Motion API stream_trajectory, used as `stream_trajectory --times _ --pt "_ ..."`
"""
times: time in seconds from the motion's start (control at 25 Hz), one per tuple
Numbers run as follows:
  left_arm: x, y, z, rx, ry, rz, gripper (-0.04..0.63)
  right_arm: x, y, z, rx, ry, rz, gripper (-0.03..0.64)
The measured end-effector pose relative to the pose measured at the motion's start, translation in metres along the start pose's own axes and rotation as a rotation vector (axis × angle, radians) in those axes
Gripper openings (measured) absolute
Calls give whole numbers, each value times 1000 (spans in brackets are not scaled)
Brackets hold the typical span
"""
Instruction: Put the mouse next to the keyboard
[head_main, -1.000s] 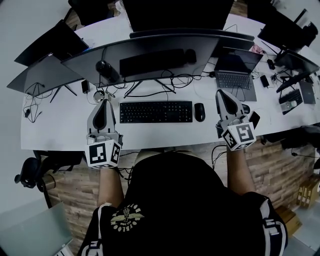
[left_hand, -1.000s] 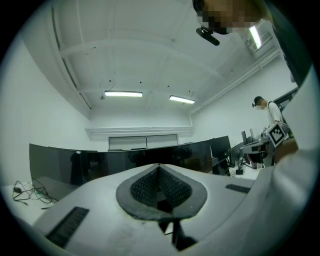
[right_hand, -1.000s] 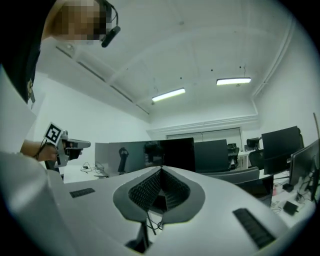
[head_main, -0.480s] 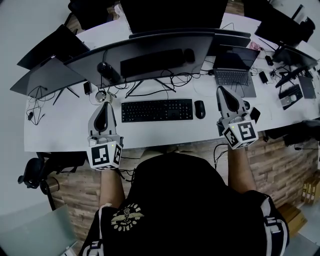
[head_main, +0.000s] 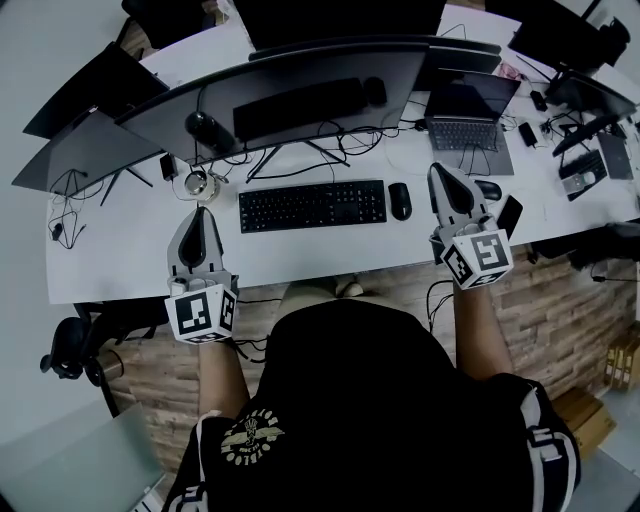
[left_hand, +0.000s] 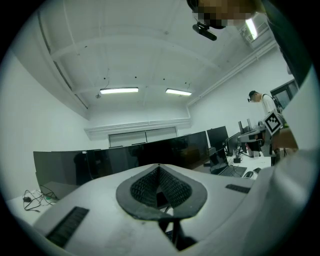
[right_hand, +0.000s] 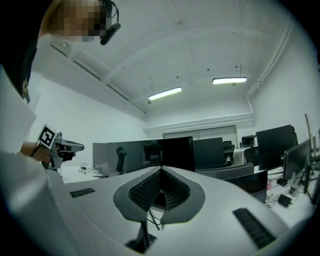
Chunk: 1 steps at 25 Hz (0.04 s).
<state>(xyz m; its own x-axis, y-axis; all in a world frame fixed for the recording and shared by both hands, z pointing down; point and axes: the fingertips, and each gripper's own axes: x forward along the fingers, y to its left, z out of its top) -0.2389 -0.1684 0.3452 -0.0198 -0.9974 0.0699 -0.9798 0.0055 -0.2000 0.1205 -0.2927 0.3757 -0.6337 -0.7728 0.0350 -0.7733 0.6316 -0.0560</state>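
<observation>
looks all but done: find the mouse (head_main: 399, 200) flat on the white bench (head_main: 120, 250), just beside the right end of the keyboard (head_main: 312, 205), not quite touching it. holding nothing on either side: left tongs (head_main: 200, 212) closed and empty near the bench's front edge, left of the keyboard; right tongs (head_main: 437, 170) likewise closed on nothing, just right of the mouse. probably leaves only a nudge, if anything. crowded behind with a curved monitor (head_main: 290, 100), tangled cables (head_main: 300, 160), a laptop (head_main: 465, 125) and a second mouse (head_main: 489, 189) beside the right tongs; nothing blocking between mouse and keyboard.
</observation>
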Motion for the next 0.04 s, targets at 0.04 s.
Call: stream_trajectory --times 0.04 --pt "1 1 -2 -1 2 0 2 2 0 -2 0 4 0 0"
